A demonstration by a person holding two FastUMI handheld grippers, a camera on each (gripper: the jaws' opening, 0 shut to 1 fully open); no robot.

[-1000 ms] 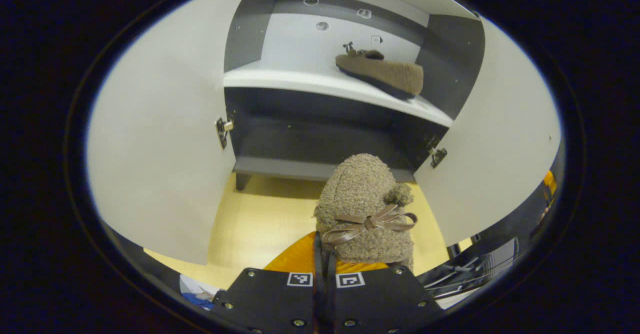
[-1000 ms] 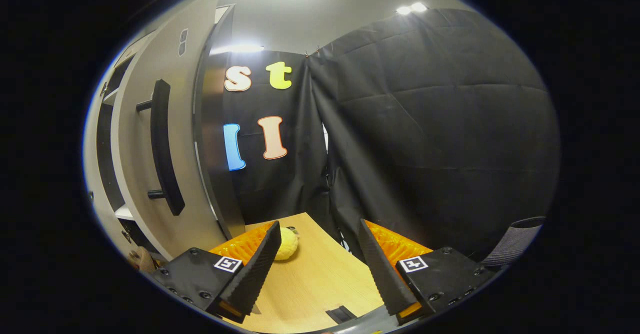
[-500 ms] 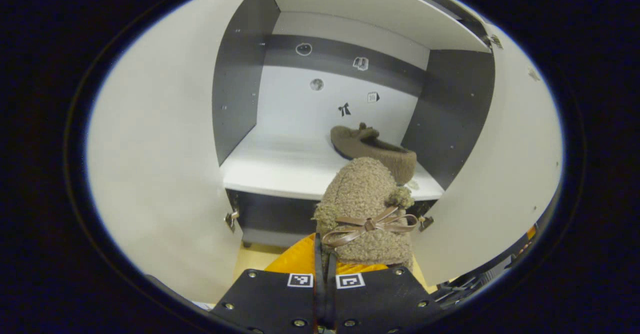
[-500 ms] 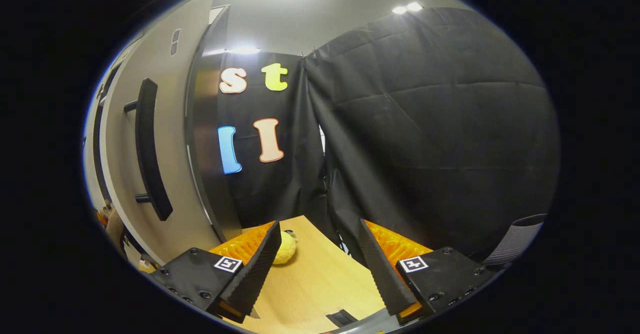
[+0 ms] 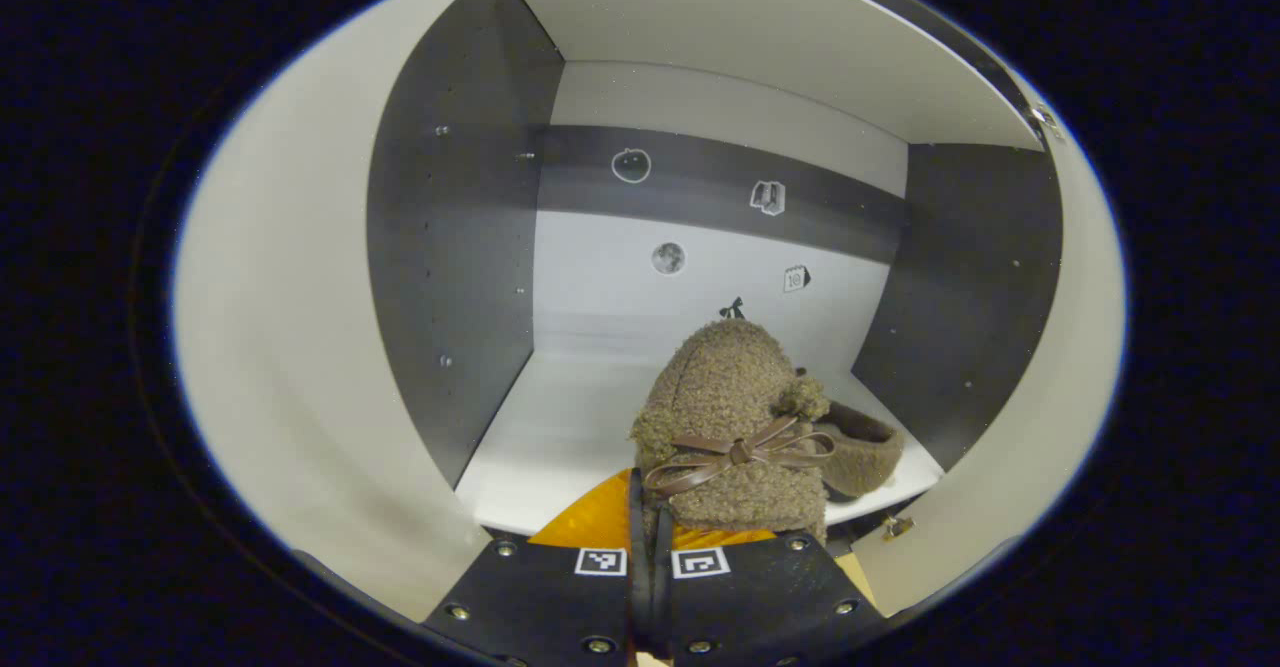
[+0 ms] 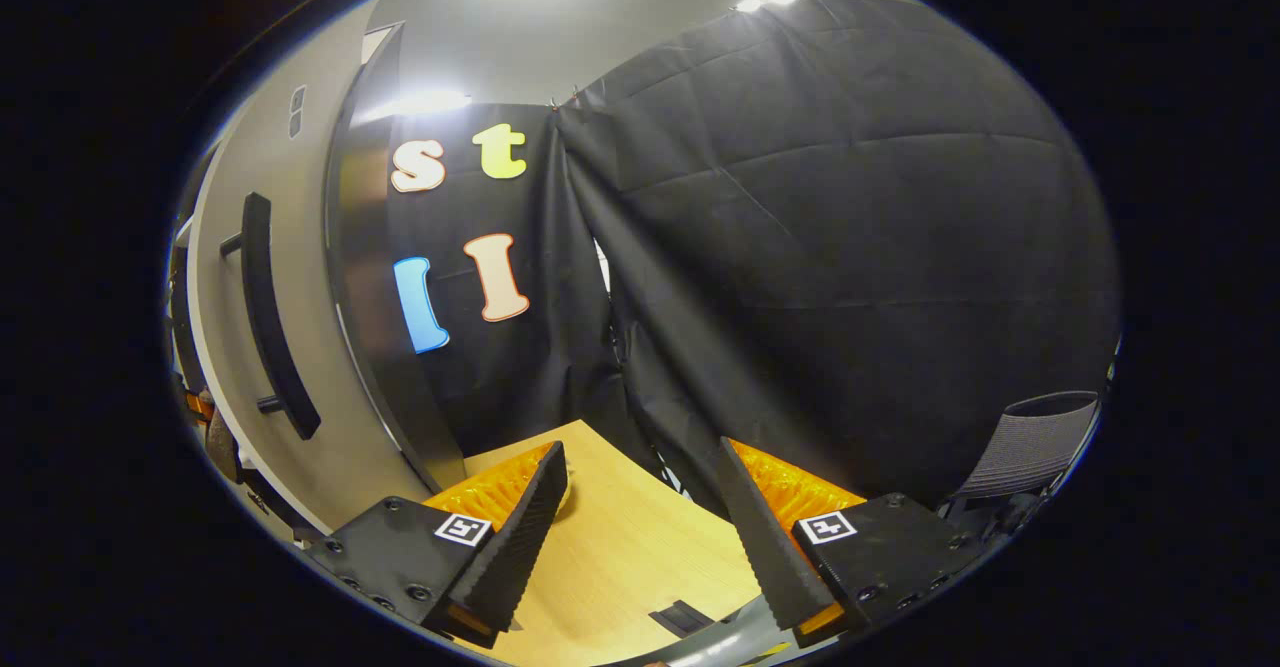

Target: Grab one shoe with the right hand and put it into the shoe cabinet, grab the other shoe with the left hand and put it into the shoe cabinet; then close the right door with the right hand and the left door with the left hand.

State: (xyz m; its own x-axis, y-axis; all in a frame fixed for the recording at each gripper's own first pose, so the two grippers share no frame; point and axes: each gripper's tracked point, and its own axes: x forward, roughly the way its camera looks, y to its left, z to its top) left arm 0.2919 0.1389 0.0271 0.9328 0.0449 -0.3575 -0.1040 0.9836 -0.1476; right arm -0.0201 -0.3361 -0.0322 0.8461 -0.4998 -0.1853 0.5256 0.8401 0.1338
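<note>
Two shoes show in the left gripper view. The left gripper (image 5: 648, 537) has its fingers pressed together on the heel end of the near shoe (image 5: 730, 437), a fuzzy brown slipper with one ribbon bow (image 5: 738, 450) across its top; it is held in the air at the front of the shoe cabinet (image 5: 455, 247), toe pointing inward over the front edge of the white shelf (image 5: 560, 437). The second shoe (image 5: 862, 447) lies on that shelf at the right, just behind the held one, which hides most of it, so that little more than its open rim can be seen. The shelf's front right corner is cut off by the right door (image 5: 1010, 487), and the left door (image 5: 280, 347) stands open at the left. Five small stickers mark the back wall; the lowest is partly covered by the held shoe's toe.

In the right gripper view the right gripper (image 6: 640, 527) has its two fingers spread apart with nothing between them, over a wooden tabletop (image 6: 620, 557). One door with one long dark handle (image 6: 270, 317) stands at the left. A pale rounded object peeks from behind the left finger, perhaps a soft toy, too hidden to tell. At the right edge part of a mesh chair (image 6: 1030, 442) is cut off.
</note>
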